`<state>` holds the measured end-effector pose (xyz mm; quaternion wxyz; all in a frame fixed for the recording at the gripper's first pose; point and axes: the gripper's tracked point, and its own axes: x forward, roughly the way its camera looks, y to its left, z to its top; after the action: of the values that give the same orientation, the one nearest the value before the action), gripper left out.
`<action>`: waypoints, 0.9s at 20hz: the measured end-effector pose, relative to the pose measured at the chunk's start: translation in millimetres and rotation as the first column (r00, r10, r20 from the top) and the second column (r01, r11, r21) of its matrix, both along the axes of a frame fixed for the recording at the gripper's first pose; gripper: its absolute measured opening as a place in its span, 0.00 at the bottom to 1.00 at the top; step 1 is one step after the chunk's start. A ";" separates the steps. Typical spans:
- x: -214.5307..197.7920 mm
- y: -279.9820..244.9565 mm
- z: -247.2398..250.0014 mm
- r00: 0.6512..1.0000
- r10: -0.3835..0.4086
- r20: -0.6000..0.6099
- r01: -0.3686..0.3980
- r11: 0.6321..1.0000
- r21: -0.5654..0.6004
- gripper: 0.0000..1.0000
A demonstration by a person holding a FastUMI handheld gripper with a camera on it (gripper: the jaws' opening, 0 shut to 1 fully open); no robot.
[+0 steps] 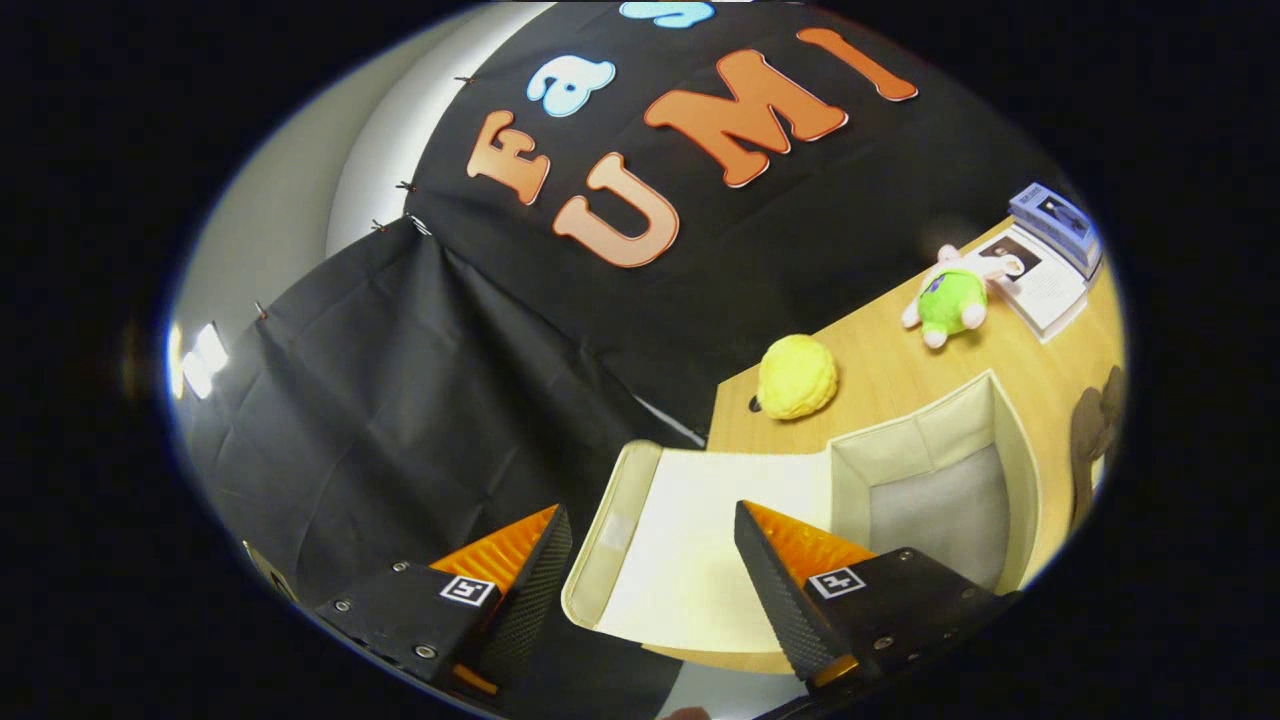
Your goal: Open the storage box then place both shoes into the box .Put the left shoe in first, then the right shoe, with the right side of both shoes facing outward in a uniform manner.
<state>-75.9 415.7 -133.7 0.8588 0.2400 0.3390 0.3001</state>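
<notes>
Storage box (pixel 940 470), lid open, just beyond parted gripper (pixel 652 545)

The storage box (pixel 930 480) lies on the table (pixel 890 375), its lid (pixel 700 540) flopped toward nine o'clock; a plush ball (pixel 797 376) sits at eleven.

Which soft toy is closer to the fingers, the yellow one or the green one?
The round yellow plush toy. It sits just beyond the open cream fabric storage box; the green plush toy lies farther off, by the booklets. The fingers are open, holding nothing.
</notes>
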 end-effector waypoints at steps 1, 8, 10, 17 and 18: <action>3.5 -11.2 -1.7 1.000 -0.022 0.007 0.022 1.000 -0.012 0.98; 35.4 -112.3 7.8 0.973 -0.191 0.133 0.204 0.975 -0.086 0.98; 42.0 -148.2 5.9 0.960 -0.230 0.161 0.250 0.961 -0.118 0.98; 53.4 -264.6 -10.7 0.913 -0.348 0.213 0.392 0.893 -0.222 0.98; 52.9 -277.1 -18.9 0.916 -0.343 0.209 0.390 0.884 -0.258 0.98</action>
<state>-23.0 138.6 -152.7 0.9501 0.1448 0.2592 0.0962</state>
